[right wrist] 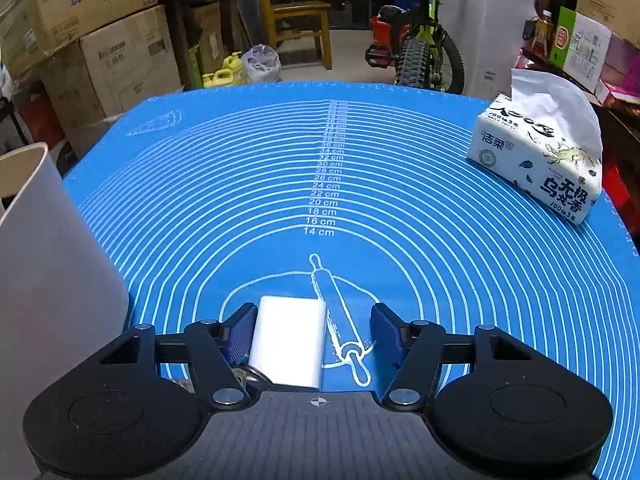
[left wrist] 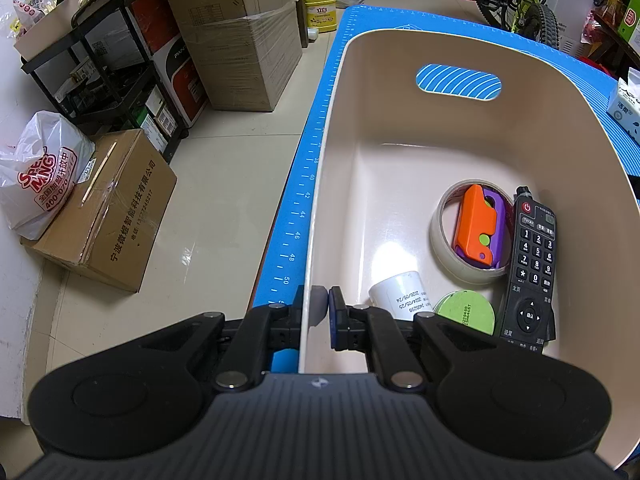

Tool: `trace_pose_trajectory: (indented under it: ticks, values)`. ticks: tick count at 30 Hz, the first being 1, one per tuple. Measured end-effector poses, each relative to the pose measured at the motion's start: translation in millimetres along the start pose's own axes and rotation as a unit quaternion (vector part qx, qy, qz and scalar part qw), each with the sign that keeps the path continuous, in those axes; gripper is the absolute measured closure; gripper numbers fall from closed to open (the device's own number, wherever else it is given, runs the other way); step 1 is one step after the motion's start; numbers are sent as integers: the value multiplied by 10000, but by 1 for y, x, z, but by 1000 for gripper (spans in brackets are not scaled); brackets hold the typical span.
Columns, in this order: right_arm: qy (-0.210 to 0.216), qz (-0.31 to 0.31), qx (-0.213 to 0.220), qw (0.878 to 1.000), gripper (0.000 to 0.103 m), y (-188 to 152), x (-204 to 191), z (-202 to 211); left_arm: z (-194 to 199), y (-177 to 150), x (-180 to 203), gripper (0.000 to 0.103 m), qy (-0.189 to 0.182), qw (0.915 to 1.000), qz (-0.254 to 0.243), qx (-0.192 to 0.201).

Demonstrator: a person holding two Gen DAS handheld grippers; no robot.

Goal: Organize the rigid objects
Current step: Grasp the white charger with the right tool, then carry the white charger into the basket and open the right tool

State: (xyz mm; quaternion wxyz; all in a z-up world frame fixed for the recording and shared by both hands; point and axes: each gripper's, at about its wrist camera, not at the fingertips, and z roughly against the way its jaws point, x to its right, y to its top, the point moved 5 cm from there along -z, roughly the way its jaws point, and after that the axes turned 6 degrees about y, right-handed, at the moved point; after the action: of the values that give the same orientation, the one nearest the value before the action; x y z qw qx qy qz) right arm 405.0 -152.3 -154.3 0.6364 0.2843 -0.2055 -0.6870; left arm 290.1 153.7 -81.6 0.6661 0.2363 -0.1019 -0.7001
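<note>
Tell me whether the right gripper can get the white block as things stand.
Probably yes: the white block lies on the mat between the right gripper's open jaws, against the left pad, nothing blocking.

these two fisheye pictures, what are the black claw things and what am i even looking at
They are two-finger grippers a person holds, one per hand, each carrying a camera looking along its fingers. The left wrist view shows the left gripper shut on the rim of a beige bin, steadying it. Inside lie a remote, a tape roll around an orange toy, a white bottle and a green lid. The right wrist view shows the right gripper open around a white block on the blue mat, not yet gripping. A tissue pack sits farther back.
</note>
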Motion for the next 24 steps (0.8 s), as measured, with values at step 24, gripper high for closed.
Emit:
trace_pose_trajectory:
  ticks: [24]
  values:
    - [82, -59, 1595, 9872, 60, 16, 4, 70, 0, 0, 0, 92, -3, 10000, 3, 1]
